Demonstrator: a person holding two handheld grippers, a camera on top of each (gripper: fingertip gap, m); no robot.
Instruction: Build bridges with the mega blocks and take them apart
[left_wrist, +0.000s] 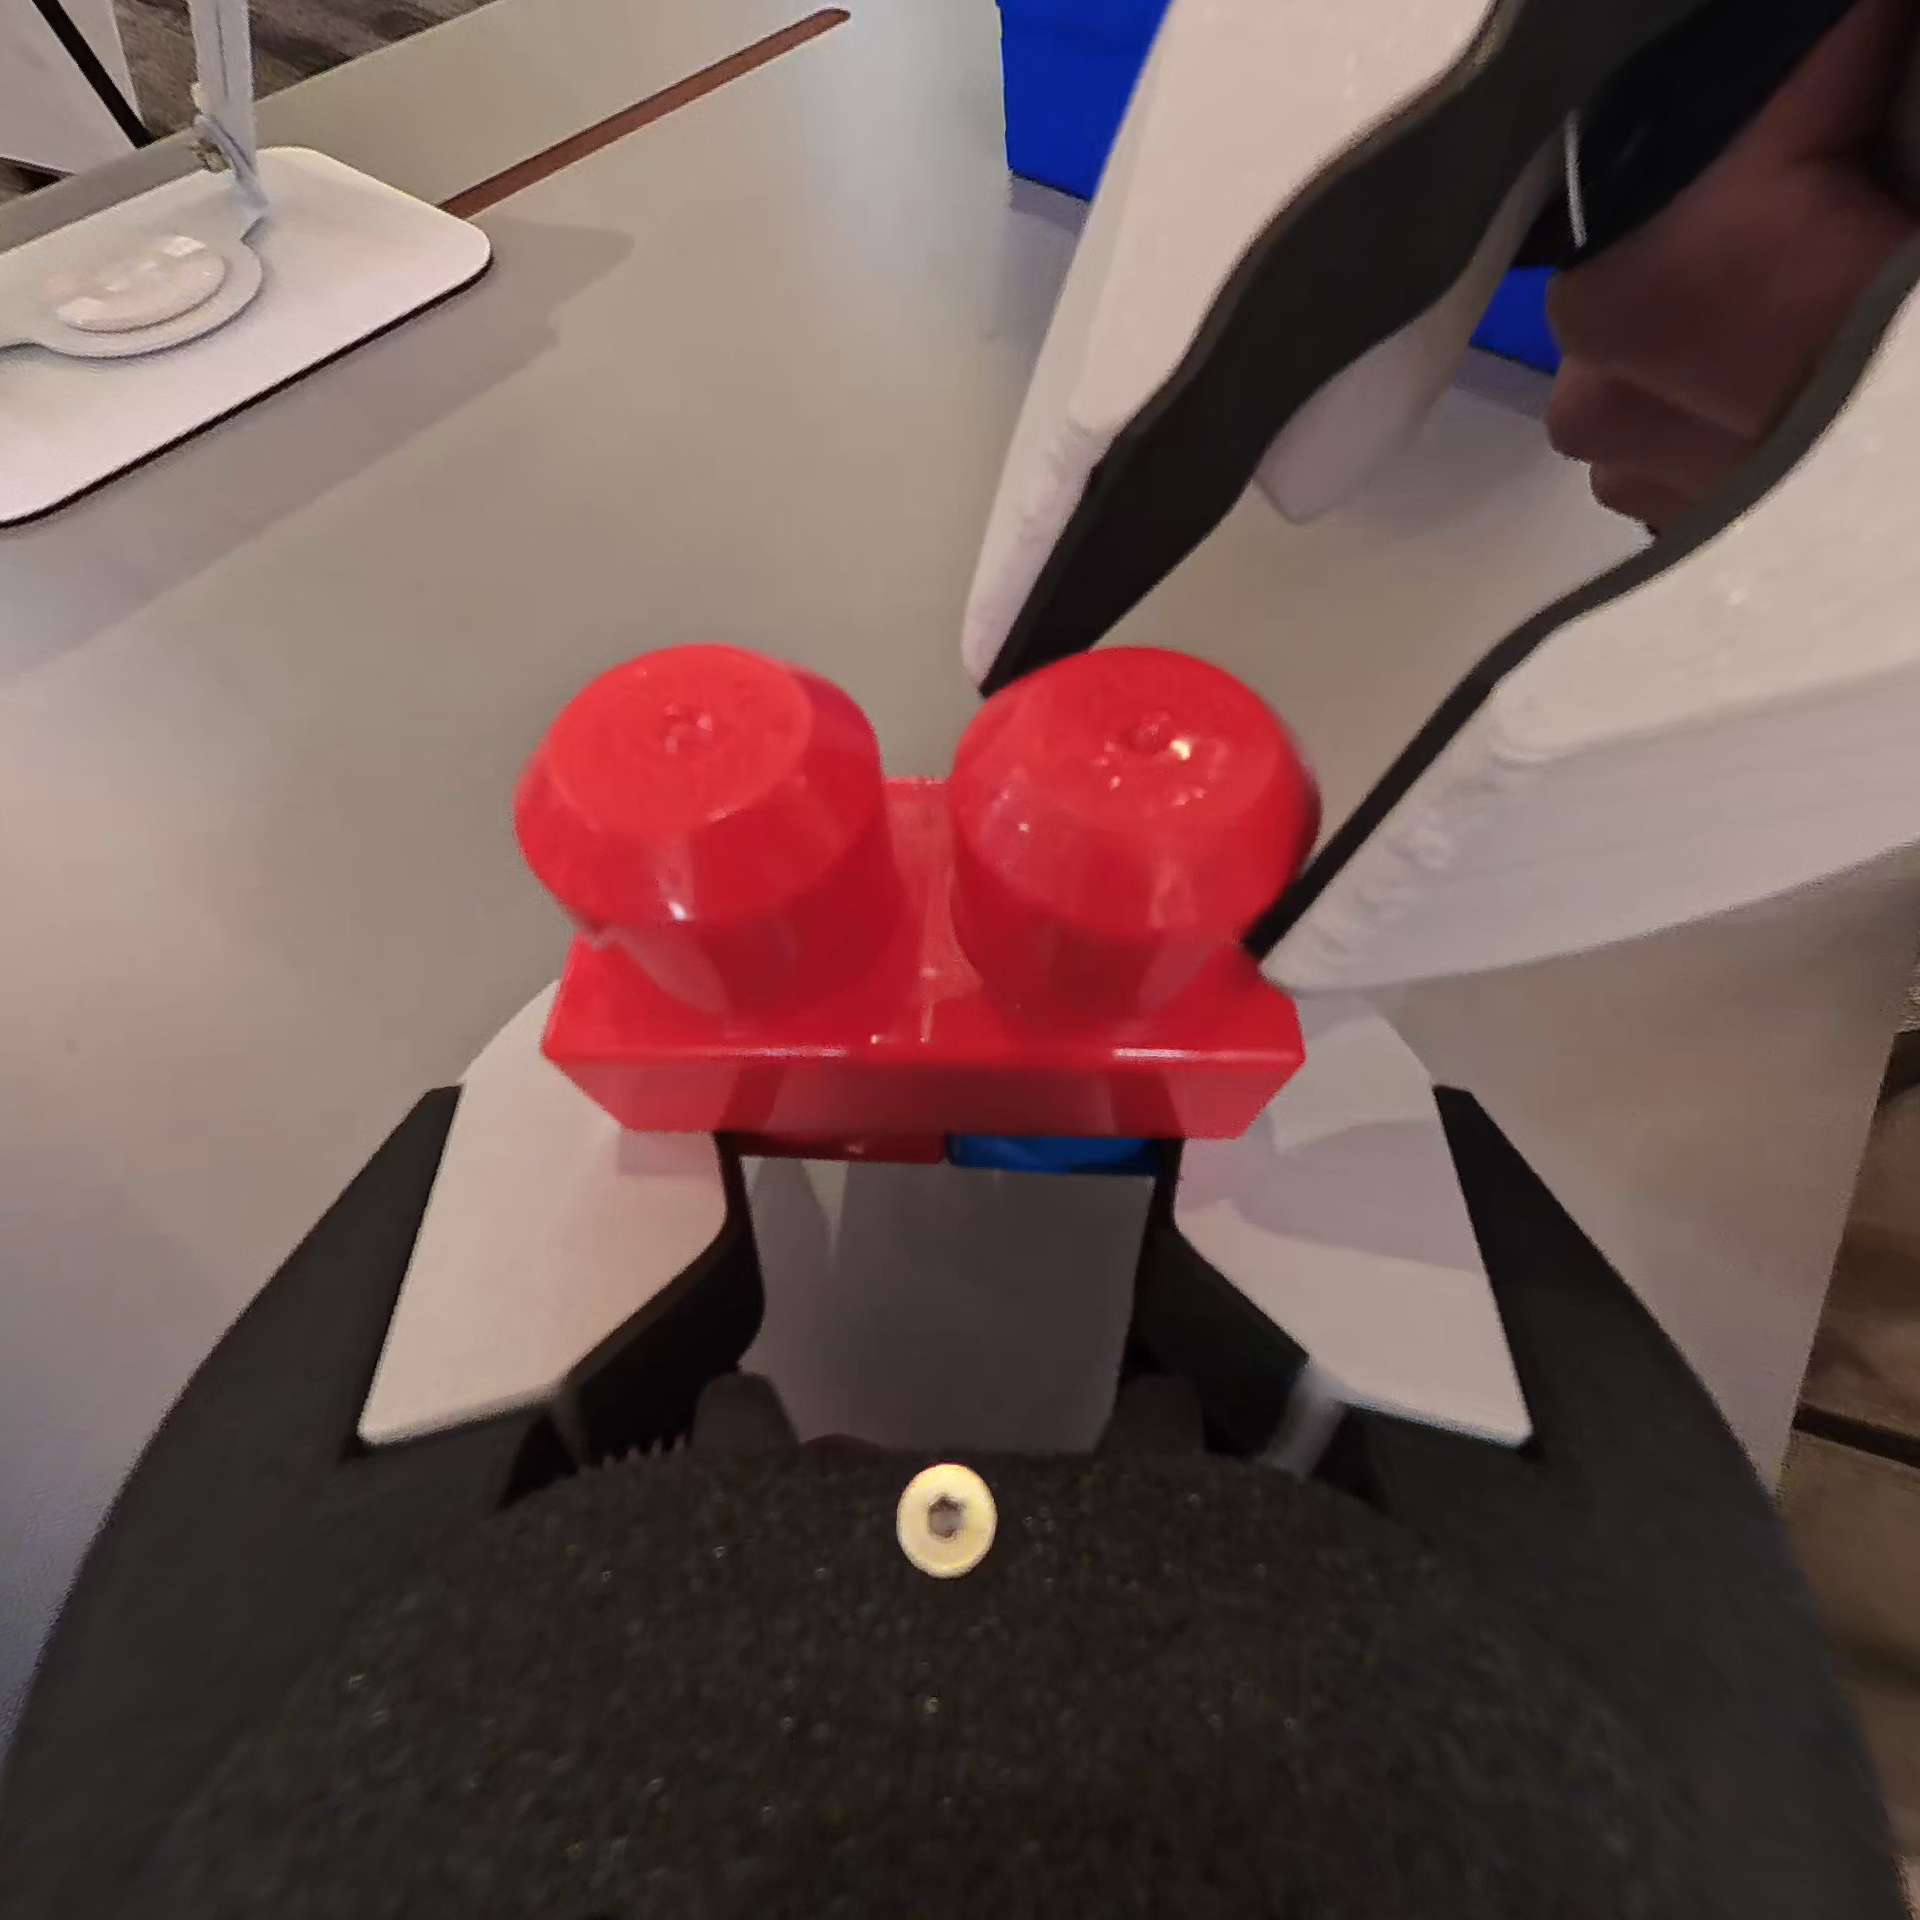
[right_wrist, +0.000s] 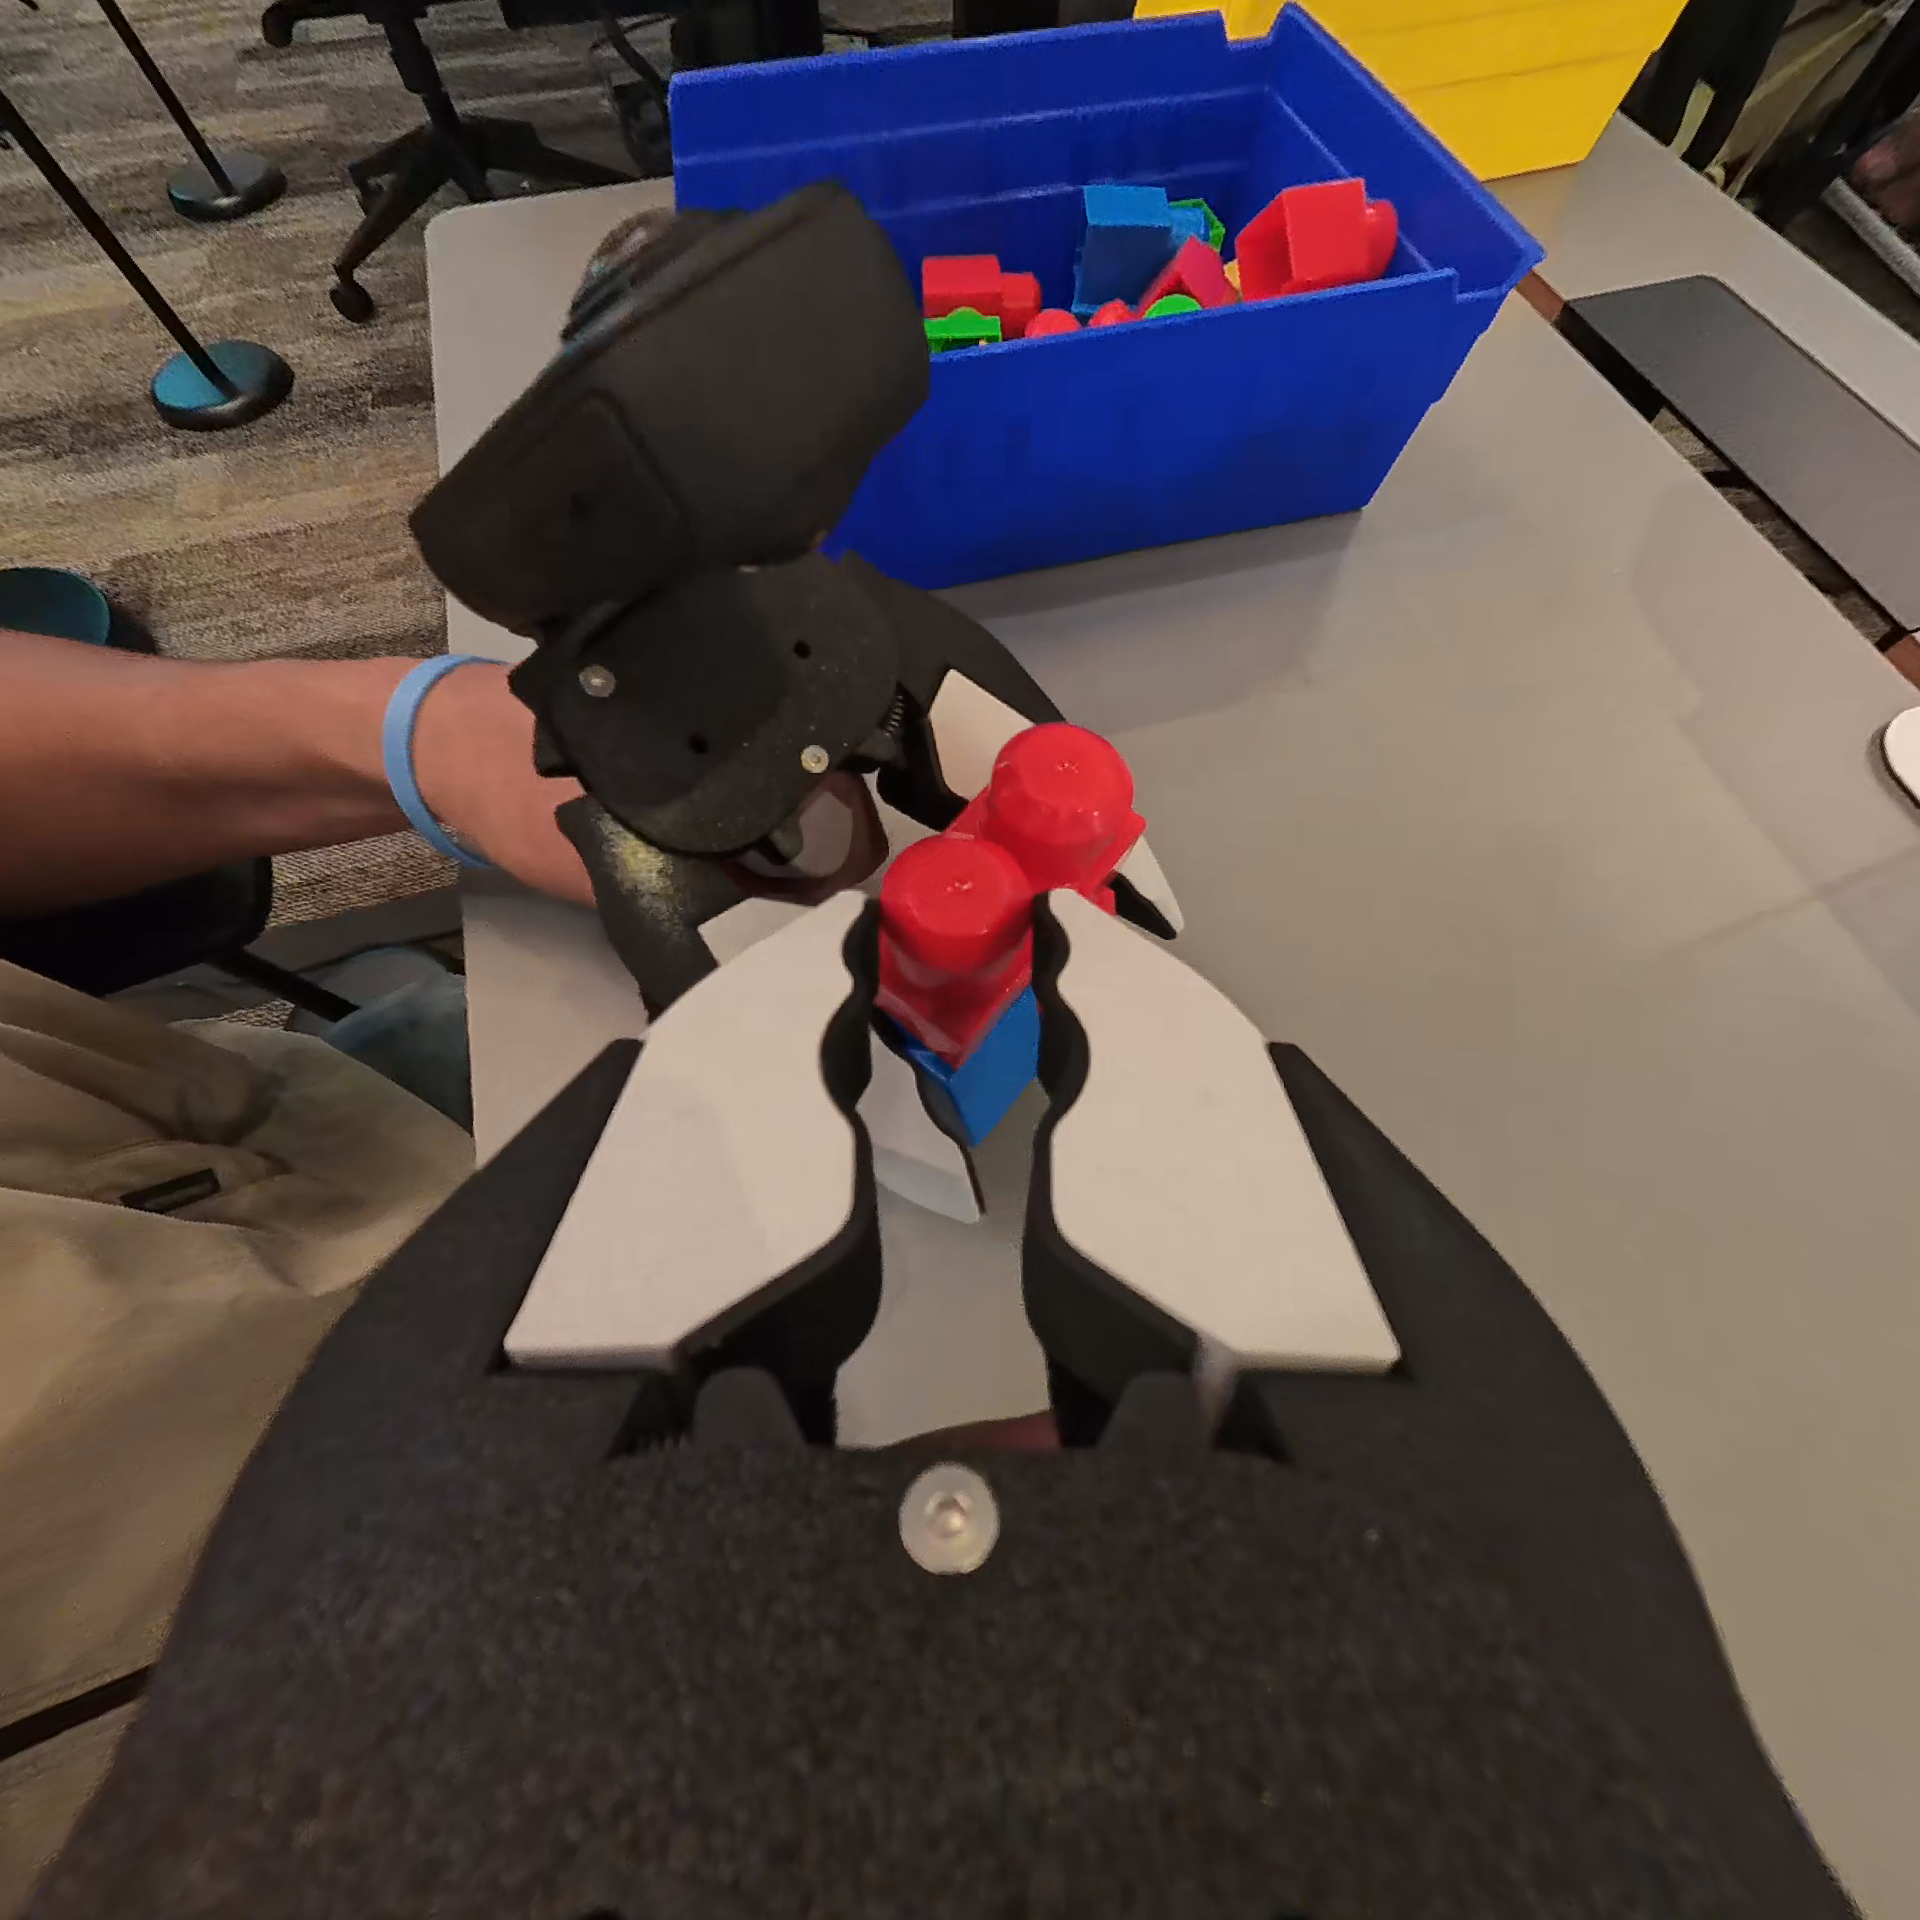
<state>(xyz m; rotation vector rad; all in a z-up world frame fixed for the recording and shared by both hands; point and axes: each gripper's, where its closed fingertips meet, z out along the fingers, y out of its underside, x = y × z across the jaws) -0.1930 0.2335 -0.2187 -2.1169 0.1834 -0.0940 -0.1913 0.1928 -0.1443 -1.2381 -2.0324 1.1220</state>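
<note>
Risk is the two-stud red block (right_wrist: 997, 894), clamped by both the left hand-held gripper (left_wrist: 925, 1132) and right hand-held gripper (right_wrist: 951, 935), popping off its blue block (right_wrist: 982, 1070) onto the worktop (right_wrist: 1455, 831).

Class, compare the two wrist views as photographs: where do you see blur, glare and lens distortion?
Left wrist view: the right tool is motion-blurred at upper right, and small highlights glint on the red block. Right wrist view: the left tool and its camera housing look soft, while the blue bin is sharper; the table edges bow from the wide-angle lens.
</note>
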